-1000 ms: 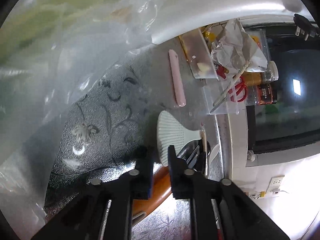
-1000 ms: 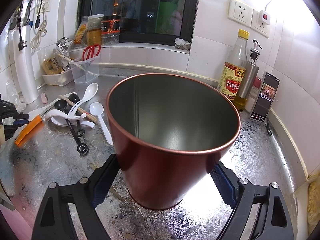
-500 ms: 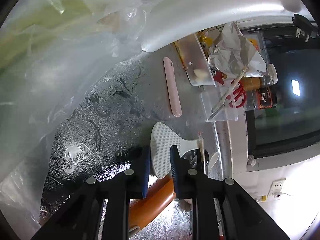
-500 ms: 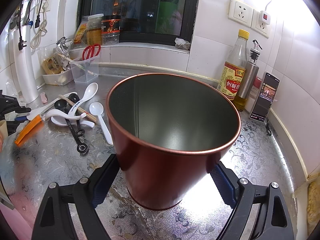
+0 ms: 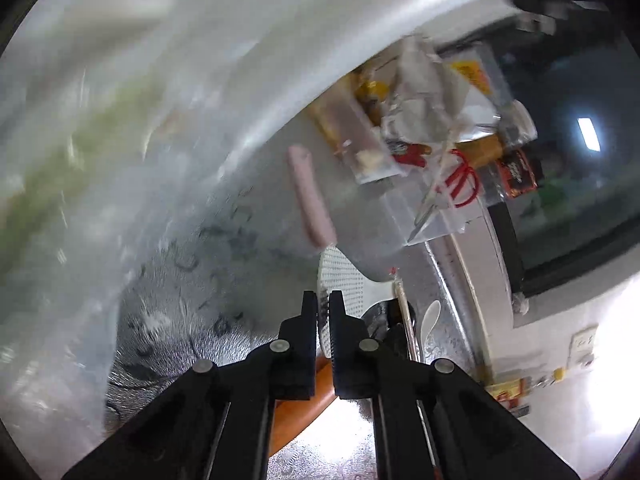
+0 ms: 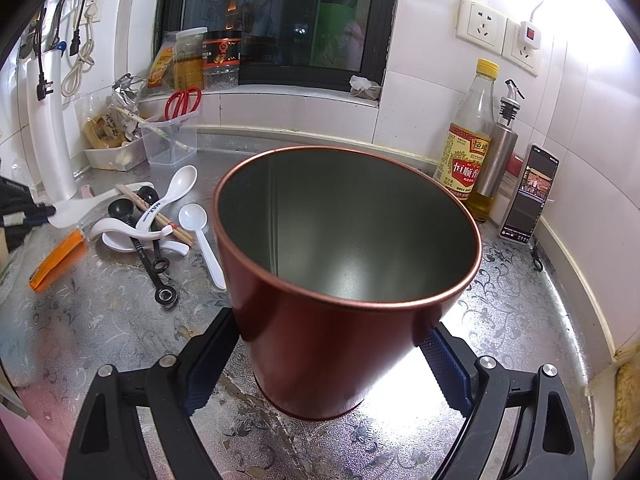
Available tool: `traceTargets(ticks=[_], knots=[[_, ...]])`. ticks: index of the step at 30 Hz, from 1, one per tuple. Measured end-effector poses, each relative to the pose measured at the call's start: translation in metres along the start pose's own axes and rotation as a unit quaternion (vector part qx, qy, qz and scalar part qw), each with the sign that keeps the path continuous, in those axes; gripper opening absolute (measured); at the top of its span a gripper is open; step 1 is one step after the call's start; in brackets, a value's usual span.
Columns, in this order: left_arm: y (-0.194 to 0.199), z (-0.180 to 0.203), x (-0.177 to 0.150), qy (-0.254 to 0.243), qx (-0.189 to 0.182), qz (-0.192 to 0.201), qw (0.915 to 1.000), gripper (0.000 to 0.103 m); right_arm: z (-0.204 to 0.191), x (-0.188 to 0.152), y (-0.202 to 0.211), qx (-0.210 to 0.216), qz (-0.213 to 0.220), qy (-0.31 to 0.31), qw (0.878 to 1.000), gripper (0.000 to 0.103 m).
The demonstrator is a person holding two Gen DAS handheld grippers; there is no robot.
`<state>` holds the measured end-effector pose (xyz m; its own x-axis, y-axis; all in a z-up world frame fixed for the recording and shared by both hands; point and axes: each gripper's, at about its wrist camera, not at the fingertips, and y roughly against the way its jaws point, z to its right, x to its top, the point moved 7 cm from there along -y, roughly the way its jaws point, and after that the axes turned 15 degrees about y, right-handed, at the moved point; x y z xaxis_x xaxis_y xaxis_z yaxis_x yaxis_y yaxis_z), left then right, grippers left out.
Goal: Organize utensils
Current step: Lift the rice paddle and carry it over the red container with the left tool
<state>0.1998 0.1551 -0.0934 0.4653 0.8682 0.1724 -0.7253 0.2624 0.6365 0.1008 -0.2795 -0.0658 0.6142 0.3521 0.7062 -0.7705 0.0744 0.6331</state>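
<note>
Home kitchen. Shiny counter (image 6: 500,312) with flower pattern, white wall tiles (image 6: 432,92), dark window (image 6: 280,12). Vinegar bottle (image 6: 470,140) and oil pourer (image 6: 498,140) by wall. Spoons (image 6: 176,188), chopsticks (image 6: 154,210), red scissors (image 6: 182,100) lie about. Wall sockets (image 6: 482,24) above.

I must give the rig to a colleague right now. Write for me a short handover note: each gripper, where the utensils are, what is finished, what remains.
Left gripper: shut on the white rice paddle, at the left end of the utensil pile.
Right gripper: shut on the red tin, which stands upright on the counter and is empty.
Spoons, chopsticks, black measuring spoons and an orange-handled tool lie left of the tin.
Done: nothing is in the tin yet.
Left: bring the paddle, then the rest, into the tin.
</note>
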Motion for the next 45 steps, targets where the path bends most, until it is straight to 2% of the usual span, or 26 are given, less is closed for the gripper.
traceTargets(ticks=[4, 8, 13, 24, 31, 36, 39, 45], knots=[[0.019, 0.027, 0.003, -0.067, 0.010, 0.035, 0.9971, 0.003, 0.000, 0.000, 0.000, 0.000, 0.000, 0.000, 1.000, 0.091], [0.035, 0.050, 0.004, -0.108, 0.005, 0.058, 0.9924, 0.003, 0.000, 0.000, 0.000, 0.000, 0.000, 0.000, 1.000, 0.091], [0.055, 0.079, 0.002, -0.167, 0.009, 0.090, 0.9818, 0.003, 0.000, 0.000, 0.000, 0.000, 0.000, 0.000, 1.000, 0.091], [0.083, 0.112, -0.004, -0.221, 0.023, 0.127, 0.9668, 0.003, -0.001, 0.000, 0.000, 0.000, 0.000, 0.000, 1.000, 0.091], [0.102, 0.133, -0.010, -0.241, 0.008, 0.134, 0.9612, 0.003, -0.001, 0.000, 0.000, -0.001, 0.000, 0.000, 1.000, 0.091], [0.108, 0.152, -0.022, -0.254, -0.008, 0.123, 0.9592, 0.003, 0.000, 0.000, 0.000, -0.001, 0.000, -0.001, 1.000, 0.091], [0.110, 0.168, -0.034, -0.274, -0.022, 0.114, 0.9547, 0.003, 0.000, 0.000, 0.000, -0.001, 0.000, -0.001, 1.000, 0.091], [0.119, 0.208, -0.069, -0.317, -0.079, 0.084, 0.9415, 0.003, 0.000, 0.000, 0.000, 0.000, 0.001, 0.000, 1.000, 0.091]])
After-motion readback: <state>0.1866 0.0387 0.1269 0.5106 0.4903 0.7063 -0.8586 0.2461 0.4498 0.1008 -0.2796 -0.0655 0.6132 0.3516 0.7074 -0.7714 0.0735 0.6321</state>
